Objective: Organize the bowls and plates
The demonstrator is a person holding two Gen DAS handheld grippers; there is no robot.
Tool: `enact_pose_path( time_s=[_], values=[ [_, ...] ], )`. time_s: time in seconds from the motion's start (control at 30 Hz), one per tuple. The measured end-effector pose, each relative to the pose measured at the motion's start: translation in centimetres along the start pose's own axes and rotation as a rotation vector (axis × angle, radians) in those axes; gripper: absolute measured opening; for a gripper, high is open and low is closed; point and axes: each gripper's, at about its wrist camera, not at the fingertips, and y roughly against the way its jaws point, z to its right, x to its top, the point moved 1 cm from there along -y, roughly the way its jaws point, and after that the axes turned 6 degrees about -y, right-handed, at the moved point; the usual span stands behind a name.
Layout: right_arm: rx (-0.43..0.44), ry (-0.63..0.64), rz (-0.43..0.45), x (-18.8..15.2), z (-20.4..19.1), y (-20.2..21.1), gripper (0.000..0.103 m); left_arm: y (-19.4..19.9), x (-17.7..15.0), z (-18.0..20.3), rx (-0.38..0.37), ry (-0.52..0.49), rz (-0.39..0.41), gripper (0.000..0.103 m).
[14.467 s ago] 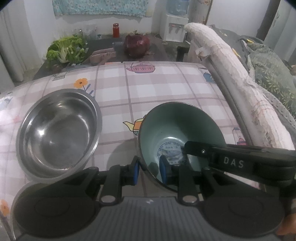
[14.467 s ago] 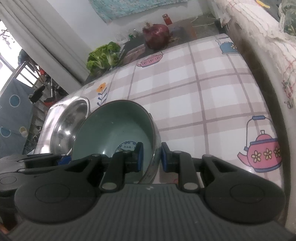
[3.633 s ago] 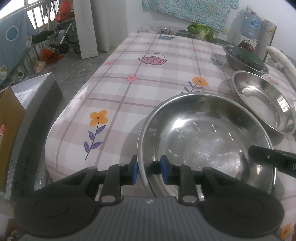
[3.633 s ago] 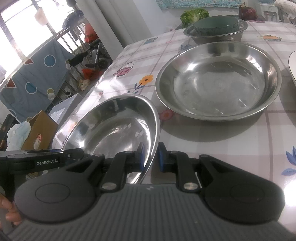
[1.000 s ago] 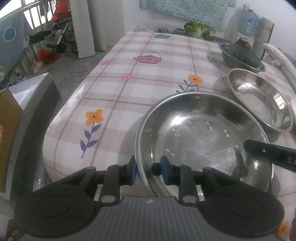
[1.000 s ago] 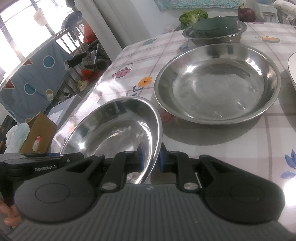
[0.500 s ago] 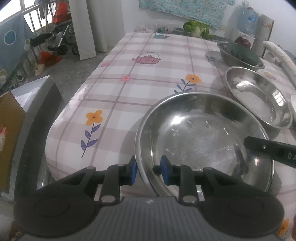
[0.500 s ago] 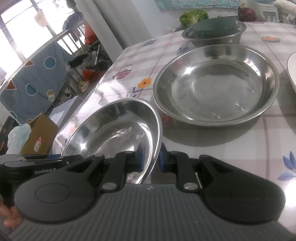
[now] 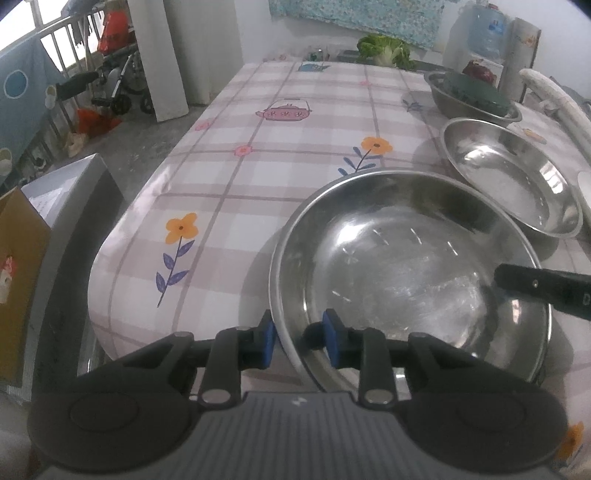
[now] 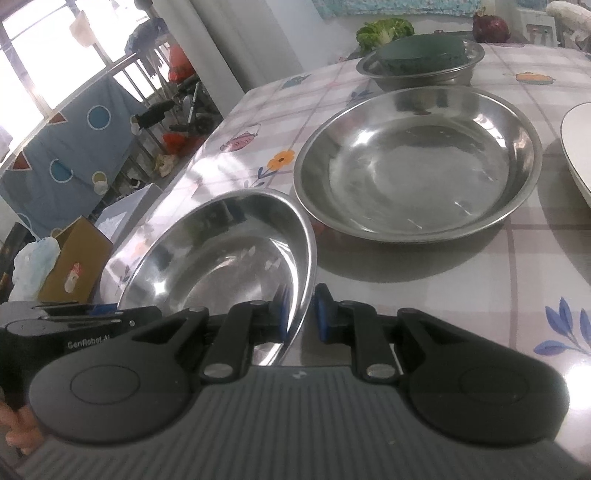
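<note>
A large steel basin (image 9: 402, 273) is held between both grippers, tilted up a little above the table. My left gripper (image 9: 298, 341) is shut on its near rim. My right gripper (image 10: 299, 314) is shut on its opposite rim; the basin also shows in the right wrist view (image 10: 221, 254). The right gripper's finger shows over the basin in the left wrist view (image 9: 543, 288). A second steel basin (image 9: 513, 173) lies flat just beyond, also in the right wrist view (image 10: 417, 166). Farther back a steel bowl (image 10: 424, 74) holds an upturned green bowl (image 10: 421, 51).
The table has a plaid cloth (image 9: 295, 147) with flower and teapot prints. A white plate's edge (image 10: 576, 147) lies at the right. Lettuce (image 9: 384, 50) and a red cabbage (image 10: 491, 24) sit at the far end. A grey box (image 9: 62, 199) and a carton (image 10: 74, 273) stand beside the table.
Both grippers have kept their hold on the large basin. It has tilted and shifted slightly toward the second basin.
</note>
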Motion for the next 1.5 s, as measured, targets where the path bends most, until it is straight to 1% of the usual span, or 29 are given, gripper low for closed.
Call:
enact_pose_path(
  time_s=[0.2,0.47,1.27,1.5],
  values=[
    [-0.010,0.020,0.007,0.1,-0.2,-0.4,0.013,-0.4,0.5,0.3,0.021,-0.018,0.006,0.031],
    [-0.032,0.054,0.019,-0.1,-1.0,-0.6,0.014,-0.4,0.8,0.6,0.048,-0.016,0.007,0.031],
    [-0.033,0.050,0.021,-0.1,-1.0,-0.5,0.014,0.0,0.3,0.9,0.033,-0.013,0.005,0.031],
    [-0.039,0.043,0.023,-0.1,-0.7,-0.4,0.014,0.6,-0.4,0.5,0.003,0.001,0.014,0.030]
  ],
)
